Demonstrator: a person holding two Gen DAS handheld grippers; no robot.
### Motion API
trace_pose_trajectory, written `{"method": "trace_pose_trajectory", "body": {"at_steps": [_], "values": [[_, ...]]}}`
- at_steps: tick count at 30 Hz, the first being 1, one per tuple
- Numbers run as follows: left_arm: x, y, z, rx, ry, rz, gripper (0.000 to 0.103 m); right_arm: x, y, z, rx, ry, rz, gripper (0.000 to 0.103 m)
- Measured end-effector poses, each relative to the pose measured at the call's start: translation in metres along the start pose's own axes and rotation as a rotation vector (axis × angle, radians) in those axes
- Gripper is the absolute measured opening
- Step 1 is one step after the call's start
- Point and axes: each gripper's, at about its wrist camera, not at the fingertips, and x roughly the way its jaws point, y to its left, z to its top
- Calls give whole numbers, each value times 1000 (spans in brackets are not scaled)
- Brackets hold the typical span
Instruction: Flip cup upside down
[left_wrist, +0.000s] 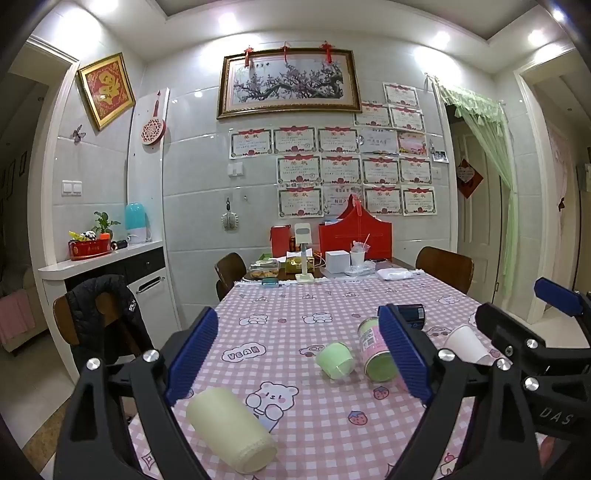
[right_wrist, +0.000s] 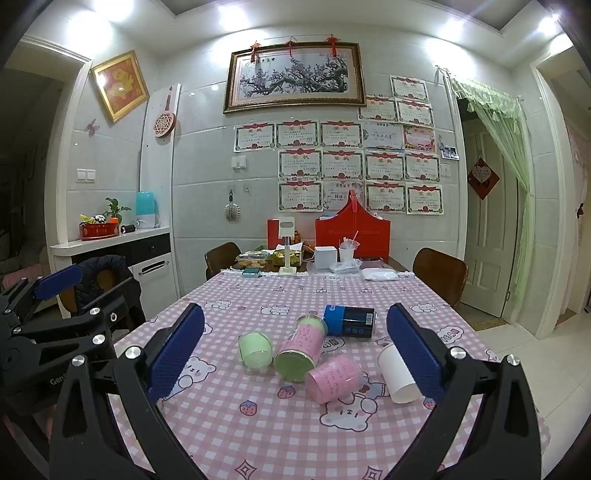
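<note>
Several cups down on their sides on the checked counter (right_wrist: 258, 435); hard to say which one the task means, so taking the nearest to each tool.

Left tool (left_wrist: 297, 332): spread wide, gripping nothing. Closest to it, a cream cup (left_wrist: 231, 430), low and left of centre in the left wrist view, just under the left-hand pad and apart from it. Lying flat, long axis slanting from upper left to lower right of the frame, one round end turned toward the camera; cannot tell whether mouth or base. Further up the counter, a green cup (left_wrist: 334, 360), also tipped over, beside a pink can (left_wrist: 373, 350).

Right tool (right_wrist: 295, 321): likewise wide, empty. In front of it, a pink cup (right_wrist: 334, 378), right of centre, on its side, axis slanting from lower left up to the right. To its right, a white paper cup (right_wrist: 397, 373), partly hidden behind the right-hand pad, mouth pointing to the lower right of the frame, toward the camera.

Judging by nearness: cream cup for the left side, pink or white cup for the right. Probably calls for closing across the short width, square to the long axis, then lifting and turning mouth down.
</note>
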Motion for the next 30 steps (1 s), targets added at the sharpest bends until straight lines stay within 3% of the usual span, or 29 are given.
{"method": "trace_pose_trajectory", "body": {"at_steps": [18, 30], "values": [[6, -4, -1, 19, -12, 39, 87, 1, 3, -2, -7, -6, -4, 95], [11, -6, -3, 17, 1, 14, 87, 9, -3, -7, -1, -1, -15, 95]]}}
